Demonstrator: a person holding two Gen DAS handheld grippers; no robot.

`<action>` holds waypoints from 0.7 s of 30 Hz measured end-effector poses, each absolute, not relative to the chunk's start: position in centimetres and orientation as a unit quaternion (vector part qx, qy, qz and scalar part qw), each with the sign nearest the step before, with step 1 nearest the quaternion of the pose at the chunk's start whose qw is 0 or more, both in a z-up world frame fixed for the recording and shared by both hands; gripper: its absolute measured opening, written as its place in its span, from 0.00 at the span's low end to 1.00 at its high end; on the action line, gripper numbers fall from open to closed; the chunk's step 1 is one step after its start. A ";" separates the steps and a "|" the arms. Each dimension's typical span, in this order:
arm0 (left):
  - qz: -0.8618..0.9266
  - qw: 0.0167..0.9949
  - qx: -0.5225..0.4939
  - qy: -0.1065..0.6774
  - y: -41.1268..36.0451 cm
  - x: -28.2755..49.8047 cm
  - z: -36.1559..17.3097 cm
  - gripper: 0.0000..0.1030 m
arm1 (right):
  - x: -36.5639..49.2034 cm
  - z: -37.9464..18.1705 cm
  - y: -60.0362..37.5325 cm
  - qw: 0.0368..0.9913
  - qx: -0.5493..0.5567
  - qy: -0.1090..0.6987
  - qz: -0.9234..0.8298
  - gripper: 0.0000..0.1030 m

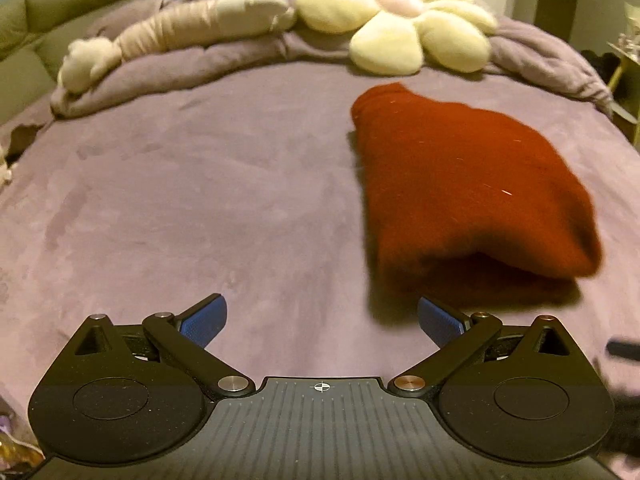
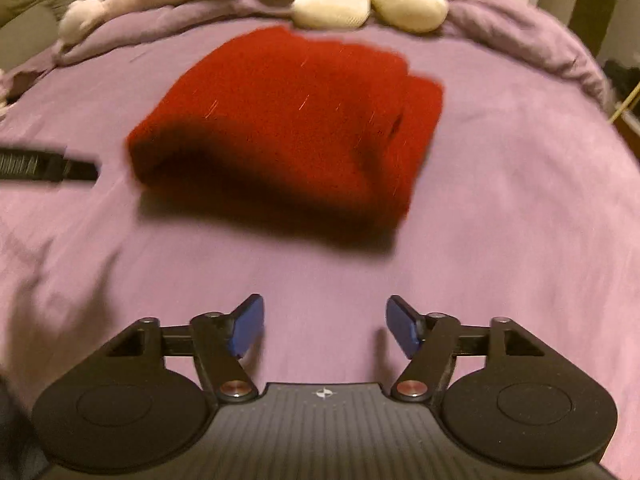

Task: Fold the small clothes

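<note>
A red knitted garment [image 1: 468, 184] lies folded in a thick bundle on the purple bedspread [image 1: 200, 200]. In the left wrist view it is ahead and to the right of my left gripper [image 1: 322, 316], whose blue pads stand wide apart with nothing between them. The right pad's tip [image 1: 434, 316] is close to the garment's near edge. In the right wrist view the red garment [image 2: 288, 128] lies ahead of my right gripper [image 2: 324, 320], which is open and empty above bare bedspread [image 2: 520, 220]. A dark part of the left gripper [image 2: 48, 168] shows at the left edge.
A cream flower-shaped cushion [image 1: 396, 16] and a long pale plush toy [image 1: 172, 36] lie on the bunched purple duvet [image 1: 200, 60] at the far side of the bed. A green sofa [image 1: 48, 12] stands at the far left. Furniture [image 1: 624, 72] stands beyond the bed's right edge.
</note>
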State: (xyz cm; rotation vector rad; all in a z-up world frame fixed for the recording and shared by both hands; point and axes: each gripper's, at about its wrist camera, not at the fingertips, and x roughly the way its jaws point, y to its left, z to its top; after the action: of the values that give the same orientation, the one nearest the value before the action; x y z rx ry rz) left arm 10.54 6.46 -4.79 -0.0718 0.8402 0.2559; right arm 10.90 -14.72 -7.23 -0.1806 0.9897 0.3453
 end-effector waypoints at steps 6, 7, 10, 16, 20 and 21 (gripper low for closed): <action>0.116 0.901 -0.045 0.416 5.5 7.4 -4.3 1.00 | 5.5 -6.7 -16.4 0.852 -0.041 0.496 0.162 0.96; 0.119 0.899 -0.047 0.419 5.4 7.2 -4.2 1.00 | 5.3 -6.2 -16.6 0.853 -0.036 0.497 0.154 0.96; 0.131 0.896 -0.046 0.421 5.4 7.2 -3.9 1.00 | 5.3 -4.3 -16.9 0.863 -0.021 0.484 0.143 0.96; 0.137 0.899 -0.006 0.415 4.0 7.3 -2.0 1.00 | 6.3 -0.9 -16.1 0.879 -0.038 0.452 0.149 0.96; 0.112 0.893 -0.008 0.435 3.4 8.2 -1.1 1.00 | 7.4 0.5 -16.1 0.876 -0.004 0.455 0.158 0.96; 0.109 0.886 -0.005 0.450 3.4 8.7 -1.0 1.00 | 7.8 0.6 -16.1 0.874 -0.002 0.460 0.155 0.96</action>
State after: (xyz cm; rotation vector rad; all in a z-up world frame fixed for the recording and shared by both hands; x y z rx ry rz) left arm 8.69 3.39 -0.97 -0.0100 0.9362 0.2265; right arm 7.80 -16.07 0.64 -0.0038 0.9612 0.3246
